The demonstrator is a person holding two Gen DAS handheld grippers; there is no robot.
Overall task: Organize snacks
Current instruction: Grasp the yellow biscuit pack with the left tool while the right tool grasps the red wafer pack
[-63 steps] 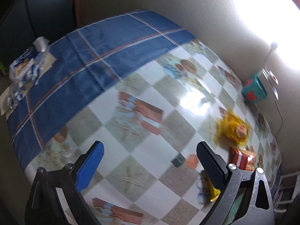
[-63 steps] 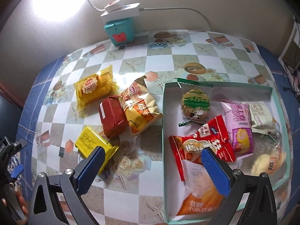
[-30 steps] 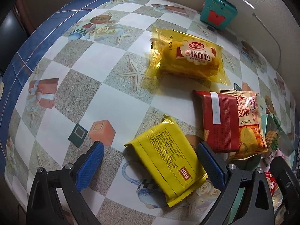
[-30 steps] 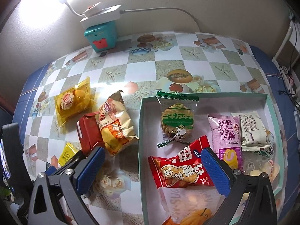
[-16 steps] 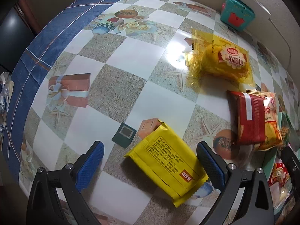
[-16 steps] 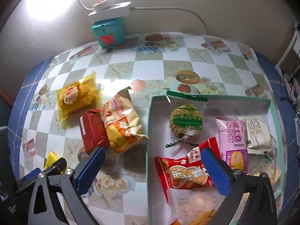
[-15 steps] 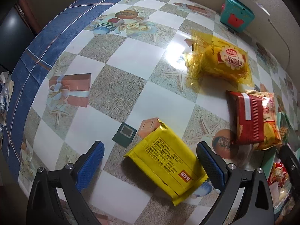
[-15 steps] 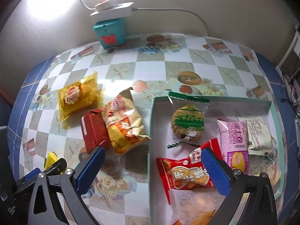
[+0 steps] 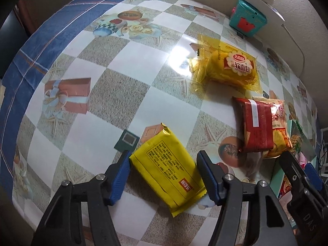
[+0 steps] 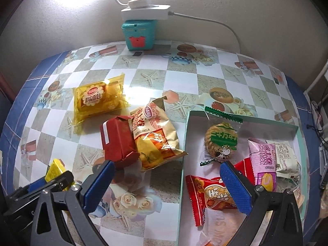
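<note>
The left hand-held gripper (image 9: 164, 169) points steeply down at the tabletop (image 9: 127, 94), its jaws closing around the yellow packet (image 9: 167, 169), which lies flat between the blue pads; the left pad meets the packet's near corner, while a thin gap shows at the right pad, so the grip is not yet made. Left of that packet the checked cloth lies bare out to the blue border (image 9: 41, 34) at the tabletop's edge — the widest free stretch in view. Right of the packet lies the red packet (image 9: 257, 127), resting partly over the orange-and-white chip bag (image 10: 152, 135). The right hand-held gripper (image 10: 166, 184) hangs with its jaws spread wide and nothing between them, straddling the left wall of the teal tray (image 10: 184, 143): one finger is above the cloth near the red packet, the other above the tray. In the tray lie a red snack bag (image 10: 209, 194), a round biscuit in a green-trimmed wrapper (image 10: 221, 140), a pink roll packet (image 10: 261, 160) and a white packet (image 10: 286, 157), leaving the tray's far strip bare. Beyond the red packet lies the clear yellow bread pack (image 10: 98, 100), apart from the others. Farther still the cloth is open up to the wall (image 10: 205, 0), where a teal box (image 10: 139, 33) stands with a white power strip (image 10: 145, 13) on top — its cable runs off to the right.
</note>
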